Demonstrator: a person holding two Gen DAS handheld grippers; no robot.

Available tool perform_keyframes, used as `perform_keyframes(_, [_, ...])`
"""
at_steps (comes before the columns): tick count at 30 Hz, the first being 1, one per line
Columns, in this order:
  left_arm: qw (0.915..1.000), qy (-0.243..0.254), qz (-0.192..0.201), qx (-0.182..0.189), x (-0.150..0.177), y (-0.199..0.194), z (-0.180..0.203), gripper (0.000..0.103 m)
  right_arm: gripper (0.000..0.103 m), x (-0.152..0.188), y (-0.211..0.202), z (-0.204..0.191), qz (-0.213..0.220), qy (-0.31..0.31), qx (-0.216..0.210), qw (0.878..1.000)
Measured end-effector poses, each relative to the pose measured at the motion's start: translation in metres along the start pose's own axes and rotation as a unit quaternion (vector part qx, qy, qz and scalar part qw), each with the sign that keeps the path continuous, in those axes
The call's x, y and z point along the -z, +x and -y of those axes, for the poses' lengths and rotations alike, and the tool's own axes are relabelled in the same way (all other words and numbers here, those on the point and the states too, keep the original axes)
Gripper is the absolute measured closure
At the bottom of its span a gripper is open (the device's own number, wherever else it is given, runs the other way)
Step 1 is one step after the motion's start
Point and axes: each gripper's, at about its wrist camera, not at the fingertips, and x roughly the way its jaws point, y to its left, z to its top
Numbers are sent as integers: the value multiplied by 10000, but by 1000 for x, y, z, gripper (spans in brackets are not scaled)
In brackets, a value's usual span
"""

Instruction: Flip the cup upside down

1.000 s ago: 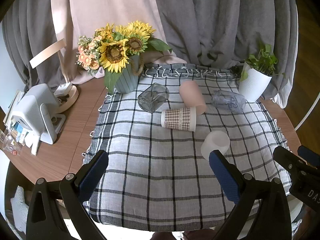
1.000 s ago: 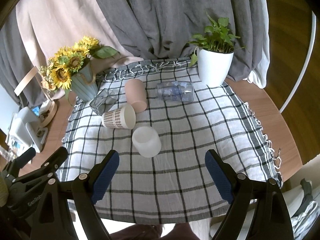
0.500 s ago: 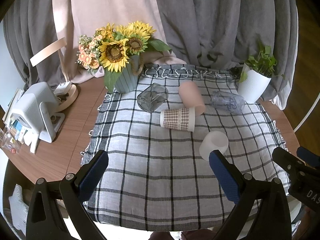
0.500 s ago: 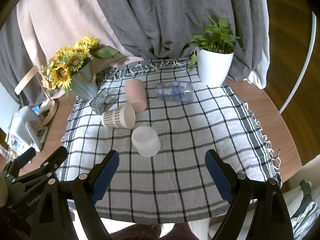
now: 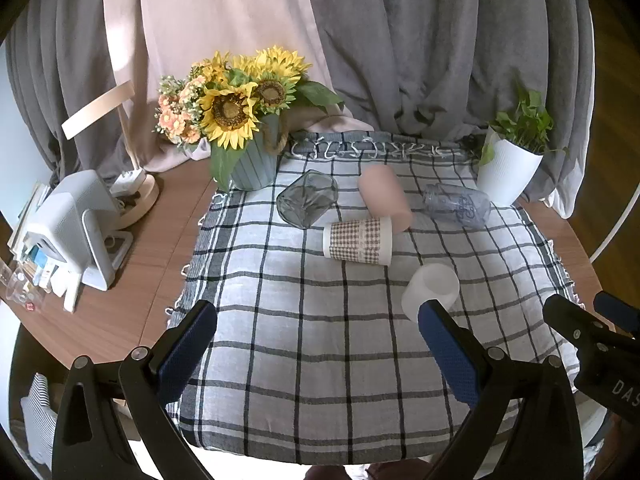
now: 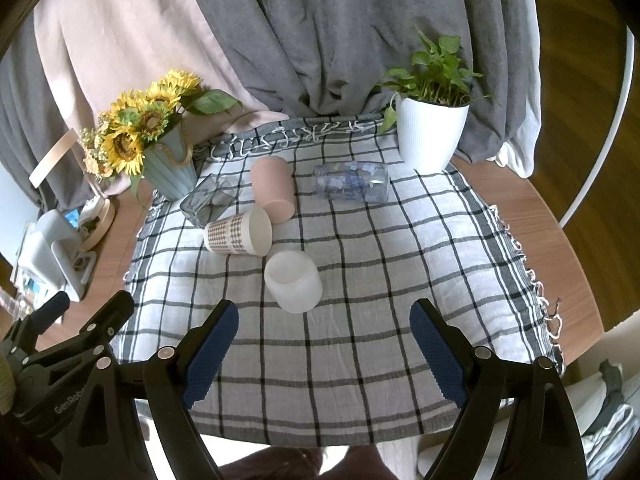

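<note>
Several cups lie on their sides on a checked cloth (image 5: 304,344): a frosted white cup (image 5: 431,290) (image 6: 293,281), a houndstooth paper cup (image 5: 357,236) (image 6: 238,232), a pink cup (image 5: 385,196) (image 6: 273,189), a dark glass tumbler (image 5: 306,199) (image 6: 207,200) and a clear printed glass (image 5: 457,205) (image 6: 352,182). My left gripper (image 5: 318,340) is open and empty over the cloth's near part. My right gripper (image 6: 324,340) is open and empty, just short of the white cup.
A sunflower vase (image 5: 252,160) stands at the cloth's back left and a white plant pot (image 5: 506,172) at the back right. A white device (image 5: 76,228) and a lamp base (image 5: 136,200) sit on the wooden table (image 5: 160,248) to the left. Curtains hang behind.
Both grippers have drifted slightly; the view shifts a little. The cups have not moved and both jaws stay open.
</note>
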Motion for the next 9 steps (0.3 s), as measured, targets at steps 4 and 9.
perform_keyframes(4, [10000,9,3,6,0,0,0,0,15,0,0,0,-6,-7,2,10000])
perform_keyframes(9, [10000,9,5,-3,0,0,0,0,15,0,-1,-1,-7,-13,1,10000])
